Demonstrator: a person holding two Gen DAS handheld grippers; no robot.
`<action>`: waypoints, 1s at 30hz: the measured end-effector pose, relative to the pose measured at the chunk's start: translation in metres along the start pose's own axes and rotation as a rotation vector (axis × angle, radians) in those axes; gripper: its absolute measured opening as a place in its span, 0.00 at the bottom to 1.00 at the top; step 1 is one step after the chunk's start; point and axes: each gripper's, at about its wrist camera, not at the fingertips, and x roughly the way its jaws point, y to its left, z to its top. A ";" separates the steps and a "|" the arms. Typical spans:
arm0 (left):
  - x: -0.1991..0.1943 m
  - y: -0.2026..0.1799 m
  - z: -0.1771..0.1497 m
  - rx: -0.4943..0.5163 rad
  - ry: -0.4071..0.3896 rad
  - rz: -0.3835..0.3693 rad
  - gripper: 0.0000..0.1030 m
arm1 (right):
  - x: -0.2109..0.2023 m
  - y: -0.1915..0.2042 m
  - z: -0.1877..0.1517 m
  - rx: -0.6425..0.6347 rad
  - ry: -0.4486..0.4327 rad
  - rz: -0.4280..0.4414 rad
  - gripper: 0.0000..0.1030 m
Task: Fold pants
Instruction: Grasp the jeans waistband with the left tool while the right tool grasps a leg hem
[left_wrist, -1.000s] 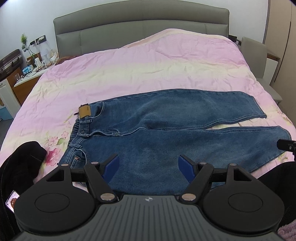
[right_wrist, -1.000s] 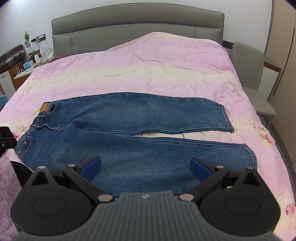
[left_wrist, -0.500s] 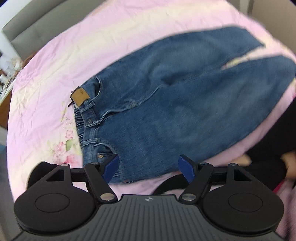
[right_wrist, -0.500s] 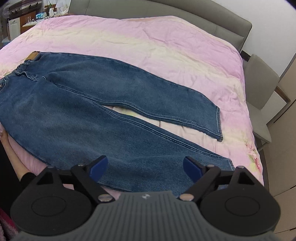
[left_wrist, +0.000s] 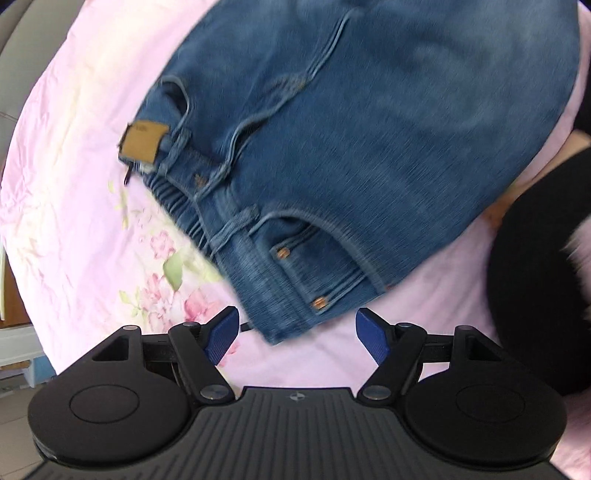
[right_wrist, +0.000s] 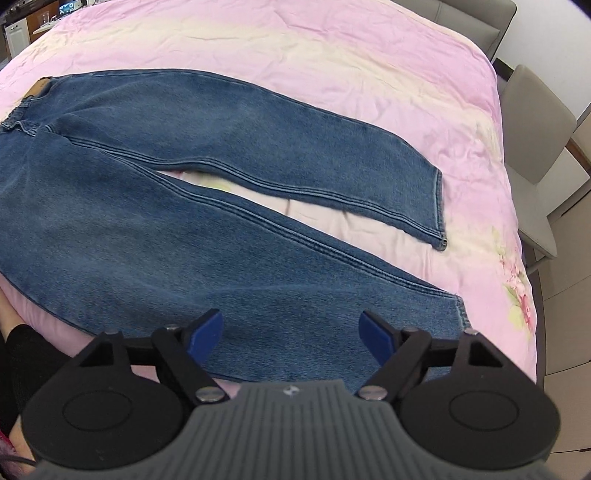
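Across the pink bedspread (right_wrist: 332, 55) the jeans (right_wrist: 184, 184) lie flat and unfolded, their long axis running from the waistband at the person's left to the two leg hems at the right, with one leg near the bed's front edge and the other beyond it, a narrow wedge of bedding showing between them. Over the waist end hangs the left gripper (left_wrist: 297, 330), jaws spread wide and empty, the near corner of the waistband (left_wrist: 280, 317) sitting just ahead of and between its blue pads. Over the lower stretch of the near leg (right_wrist: 295, 314) hangs the right gripper (right_wrist: 290, 334), its jaws closing a little yet well apart, gripping nothing, denim beneath them and the near hem (right_wrist: 458, 310) just off to the right. Each hand is thus nearer its own end of the near long edge; judging by this, the next move is a pinch at both ends to carry the near leg over onto the far one.
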 end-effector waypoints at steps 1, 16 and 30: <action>0.006 0.000 -0.002 0.017 0.003 0.004 0.82 | 0.002 -0.006 0.001 -0.005 0.005 -0.004 0.75; 0.069 -0.047 -0.017 0.352 -0.030 0.158 0.75 | 0.023 -0.077 0.005 -0.055 0.184 -0.050 0.72; 0.024 -0.014 0.004 0.002 -0.080 0.148 0.41 | 0.031 -0.030 -0.012 -0.467 0.215 0.075 0.67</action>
